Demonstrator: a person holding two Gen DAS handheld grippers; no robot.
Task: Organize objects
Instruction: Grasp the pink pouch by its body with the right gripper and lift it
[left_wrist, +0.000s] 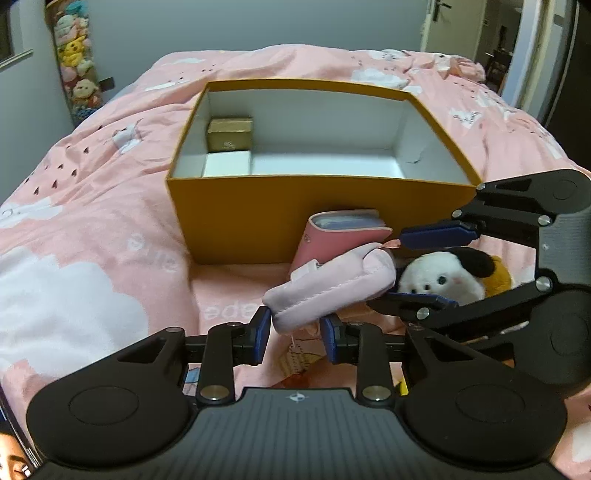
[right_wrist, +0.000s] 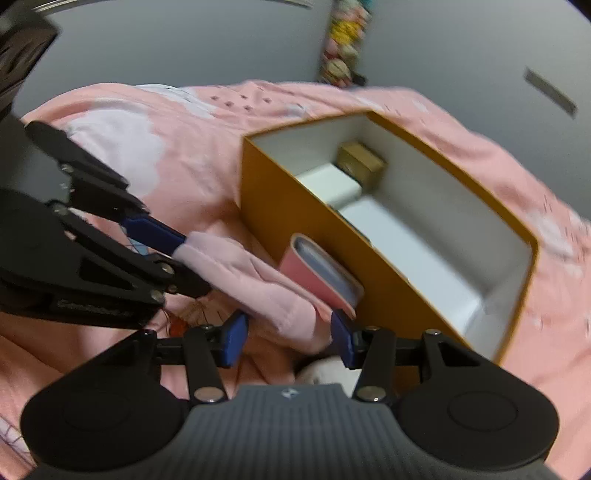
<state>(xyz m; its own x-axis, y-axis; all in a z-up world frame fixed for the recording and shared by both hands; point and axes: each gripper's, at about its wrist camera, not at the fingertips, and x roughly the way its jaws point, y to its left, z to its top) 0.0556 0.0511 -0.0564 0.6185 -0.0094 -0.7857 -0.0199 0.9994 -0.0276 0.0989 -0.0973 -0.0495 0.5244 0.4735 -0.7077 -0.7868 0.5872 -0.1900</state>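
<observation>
A pale pink fabric pouch (left_wrist: 328, 286) is held off the pink bedspread between both grippers. My left gripper (left_wrist: 295, 334) is shut on its near end. My right gripper (right_wrist: 290, 338) stands around its other end with the jaws wide, apart from the cloth; it also shows in the left wrist view (left_wrist: 424, 264). The pouch also shows in the right wrist view (right_wrist: 255, 284). A pink card wallet (left_wrist: 343, 236) leans against the open orange box (left_wrist: 280, 218). A white and black plush toy (left_wrist: 443, 277) lies behind the right gripper.
The orange box (right_wrist: 295, 206) holds a small gold box (left_wrist: 229, 134) and a white box (left_wrist: 226, 165) at its left end. The bedspread (left_wrist: 92, 229) covers the bed. Stuffed toys (left_wrist: 77, 55) hang by the far wall. A door (left_wrist: 517, 48) stands at the far right.
</observation>
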